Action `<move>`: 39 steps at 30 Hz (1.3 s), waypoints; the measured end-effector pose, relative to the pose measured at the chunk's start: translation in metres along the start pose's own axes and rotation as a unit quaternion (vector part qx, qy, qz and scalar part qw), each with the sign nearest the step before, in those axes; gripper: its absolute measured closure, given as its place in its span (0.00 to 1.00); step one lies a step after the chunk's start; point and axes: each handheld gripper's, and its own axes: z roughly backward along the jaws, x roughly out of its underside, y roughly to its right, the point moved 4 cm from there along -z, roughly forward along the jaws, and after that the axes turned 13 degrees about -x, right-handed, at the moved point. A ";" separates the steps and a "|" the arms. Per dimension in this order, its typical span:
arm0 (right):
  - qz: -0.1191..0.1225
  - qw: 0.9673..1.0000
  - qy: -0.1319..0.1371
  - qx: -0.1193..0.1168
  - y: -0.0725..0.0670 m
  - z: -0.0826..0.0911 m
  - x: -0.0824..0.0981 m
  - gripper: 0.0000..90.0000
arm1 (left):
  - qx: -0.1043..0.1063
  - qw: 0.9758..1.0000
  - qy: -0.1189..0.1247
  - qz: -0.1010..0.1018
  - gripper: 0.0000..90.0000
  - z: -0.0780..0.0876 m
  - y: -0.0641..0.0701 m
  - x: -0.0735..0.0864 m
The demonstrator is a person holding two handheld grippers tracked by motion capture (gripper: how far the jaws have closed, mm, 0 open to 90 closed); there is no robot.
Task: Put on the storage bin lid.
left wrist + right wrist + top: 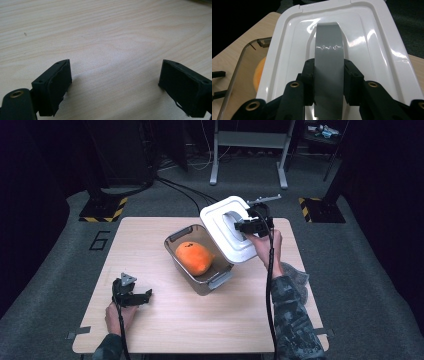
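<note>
Lower left of high view: left gripper [142, 296] is resting on the pale wooden table [235, 315] w/ jaws spread wide, nothing btwn them. Center: round orange fruit [194, 257] is sitting in the clear rectangular plastic container [176, 238]. Upper right: right gripper [329, 75] is clamping the grey handle [328, 57] of the white plastic lid [221, 222], tilted above the container's right end.

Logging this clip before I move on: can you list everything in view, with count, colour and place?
Table: one, light wood, centre of the floor.
Container: one, clear with grey latches, open, on the table's middle.
Orange fruit: one, orange, inside the container.
Lid: one, white with a grey handle, held tilted above the container's far right side.
Hazard-striped floor plates: two, black and yellow, beyond the table's far corners.
Grey frame: one, on the floor at the back.
Left gripper: one, black, open, resting low over the table's near left.
Right gripper: one, black, shut on the lid's handle.
</note>
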 end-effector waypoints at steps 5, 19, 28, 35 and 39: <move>0.015 1.000 0.002 -0.010 -0.010 -0.006 -0.001 0.74 | 0.000 1.000 0.000 0.000 0.12 0.000 0.000 0.000; 0.019 0.999 -0.012 -0.043 -0.036 -0.030 0.003 0.74 | 0.000 1.000 0.000 0.000 0.12 0.000 0.000 0.000; 0.016 0.998 -0.022 -0.060 -0.045 -0.045 0.010 0.74 | 0.000 1.000 0.000 -0.001 0.12 0.000 0.000 0.000; 0.010 0.997 -0.033 -0.072 -0.052 -0.057 0.015 0.74 | 0.000 1.000 0.000 -0.001 0.12 0.000 0.000 0.000; 0.005 0.996 -0.037 -0.076 -0.057 -0.064 0.018 0.74 | 0.000 1.000 0.000 0.000 0.12 0.000 0.000 0.000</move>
